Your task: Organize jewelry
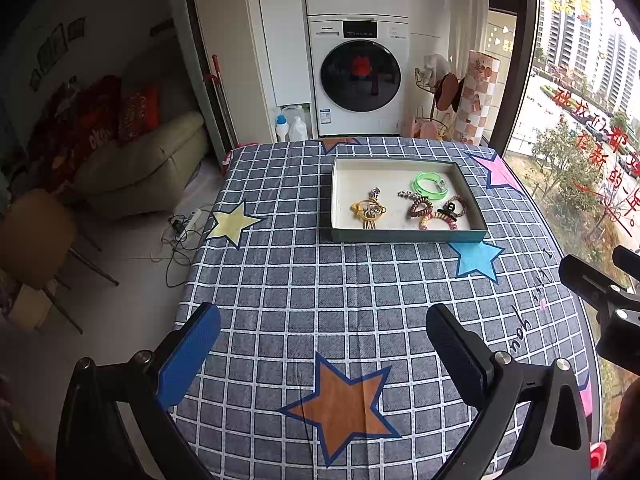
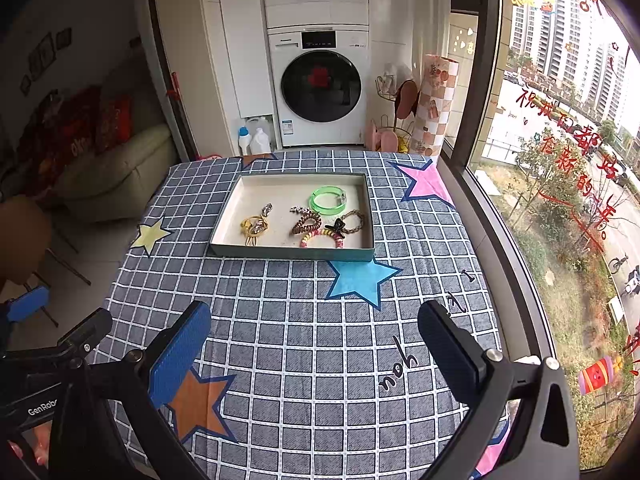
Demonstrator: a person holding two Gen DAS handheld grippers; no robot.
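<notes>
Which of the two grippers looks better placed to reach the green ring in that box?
Probably the right gripper: the translucent green plastic bangle lies in the shallow white cardboard tray's right half, roughly straight ahead of it. The left gripper sits further left. Both are open and empty.

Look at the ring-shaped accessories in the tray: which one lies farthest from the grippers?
The translucent green bangle, in the tray's far right part. The brown spiral hair tie, braided tie and multicoloured spiral tie all lie nearer the front wall.
</notes>
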